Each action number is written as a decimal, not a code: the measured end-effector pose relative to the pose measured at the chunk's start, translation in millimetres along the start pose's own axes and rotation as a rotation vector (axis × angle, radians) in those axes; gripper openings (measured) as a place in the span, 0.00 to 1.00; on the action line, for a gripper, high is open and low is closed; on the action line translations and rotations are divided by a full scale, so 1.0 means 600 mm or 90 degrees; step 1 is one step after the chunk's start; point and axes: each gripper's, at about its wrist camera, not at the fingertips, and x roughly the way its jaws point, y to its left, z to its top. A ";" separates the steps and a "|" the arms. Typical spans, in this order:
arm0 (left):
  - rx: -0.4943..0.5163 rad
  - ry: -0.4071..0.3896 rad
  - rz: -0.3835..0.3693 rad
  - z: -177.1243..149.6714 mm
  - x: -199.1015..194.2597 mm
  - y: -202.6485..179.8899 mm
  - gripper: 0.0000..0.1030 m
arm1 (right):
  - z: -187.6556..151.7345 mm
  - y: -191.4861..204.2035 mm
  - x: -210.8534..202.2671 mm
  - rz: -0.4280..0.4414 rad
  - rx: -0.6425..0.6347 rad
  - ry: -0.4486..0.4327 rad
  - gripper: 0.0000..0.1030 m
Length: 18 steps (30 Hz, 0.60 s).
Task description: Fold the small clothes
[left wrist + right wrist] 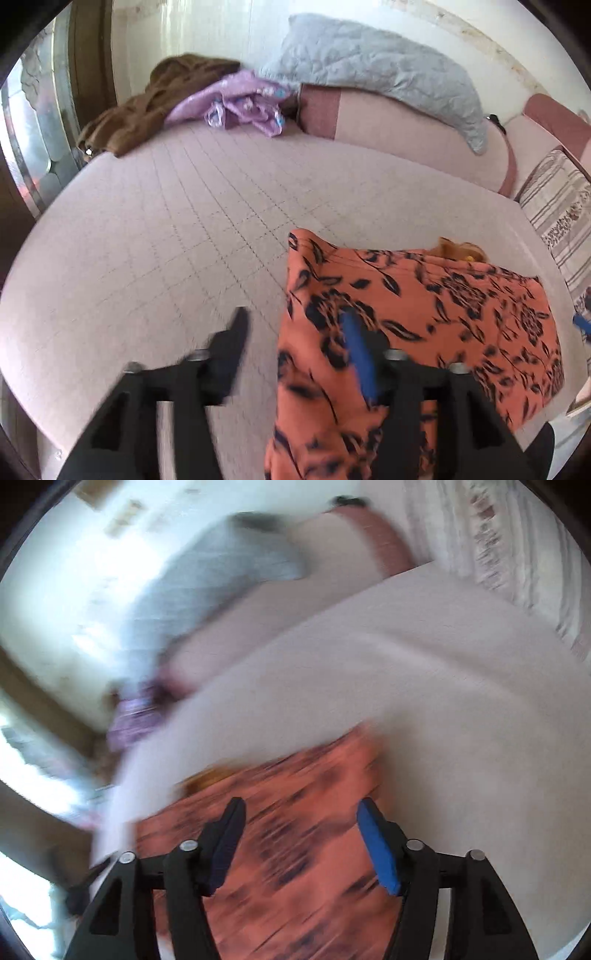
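An orange garment with a dark floral print (424, 317) lies folded flat on the pink quilted bed (177, 229). My left gripper (295, 325) is open and empty above the garment's left edge, its blue finger pad (360, 358) over the cloth and the black one over the bed. In the blurred right wrist view the same orange garment (295, 812) lies below my right gripper (299, 812), which is open and empty over it. A yellow-brown bit (458, 249) sticks out at the garment's far edge.
A purple garment (240, 107) and a brown garment (155, 103) lie piled at the bed's far end. A grey quilted pillow (376, 70) leans on the pink headboard (406, 144). A striped cloth (561, 206) lies at the right.
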 end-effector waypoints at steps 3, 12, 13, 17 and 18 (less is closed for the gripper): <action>0.015 -0.013 0.009 -0.017 -0.039 -0.018 0.63 | -0.086 0.007 -0.006 0.097 0.005 0.046 0.77; 0.034 -0.011 0.005 -0.049 -0.088 -0.052 0.65 | -0.148 -0.094 -0.051 -0.014 0.132 0.000 0.75; 0.036 -0.010 0.002 -0.050 -0.090 -0.055 0.65 | -0.148 -0.087 -0.059 -0.014 0.127 -0.002 0.75; 0.046 -0.010 0.001 -0.055 -0.098 -0.068 0.66 | -0.184 -0.060 -0.066 0.017 0.145 0.010 0.75; 0.048 -0.009 0.002 -0.055 -0.098 -0.070 0.66 | -0.202 -0.059 -0.068 0.026 0.161 0.014 0.75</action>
